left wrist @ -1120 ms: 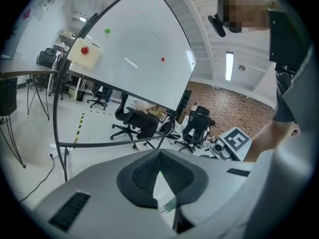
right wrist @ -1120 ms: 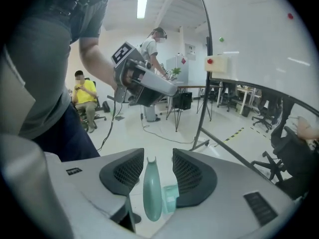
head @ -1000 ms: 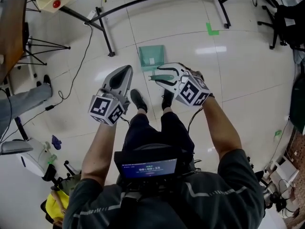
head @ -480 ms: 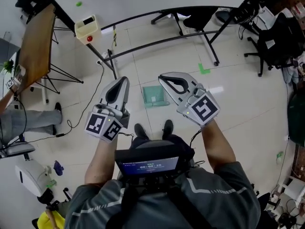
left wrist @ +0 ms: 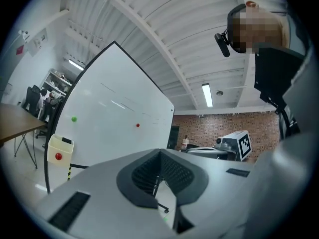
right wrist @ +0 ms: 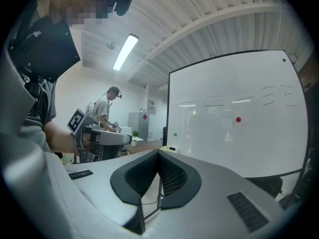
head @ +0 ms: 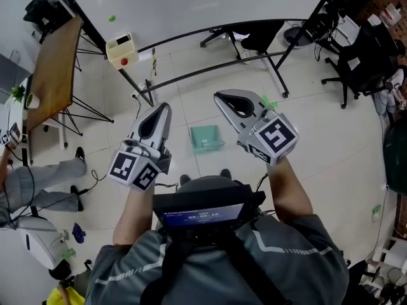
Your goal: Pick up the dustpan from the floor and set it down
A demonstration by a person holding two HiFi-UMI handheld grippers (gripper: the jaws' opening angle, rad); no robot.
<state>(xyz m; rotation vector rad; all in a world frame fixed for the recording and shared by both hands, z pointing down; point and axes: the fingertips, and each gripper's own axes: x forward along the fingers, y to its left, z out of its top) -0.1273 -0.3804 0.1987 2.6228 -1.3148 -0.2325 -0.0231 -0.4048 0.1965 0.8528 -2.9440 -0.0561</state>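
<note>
The pale green dustpan [head: 205, 138] lies flat on the tiled floor, just ahead of the person's shoes and far below both grippers. Held up at chest height, my left gripper [head: 163, 108] points level with its jaws shut and nothing in them. In the left gripper view the left gripper [left wrist: 160, 154] has its pads meeting tip to tip. My right gripper [head: 222, 96] is also raised and level, its jaws closing up together with nothing between them. The right gripper view shows the right gripper [right wrist: 158, 154] with its pads touching. Neither gripper touches the dustpan.
A whiteboard on a curved black floor frame [head: 210, 29] stands ahead, with a cream box [head: 122, 49] at its left end. A wooden table [head: 54, 65] is at left, office chairs [head: 359, 56] at right. Another person's legs [head: 38, 176] show at left. Green tape [head: 268, 100] marks the floor.
Both grippers have risen well away from the floor. The right gripper's jaws, wide open a second ago, have come together. The dustpan still lies on the floor.
</note>
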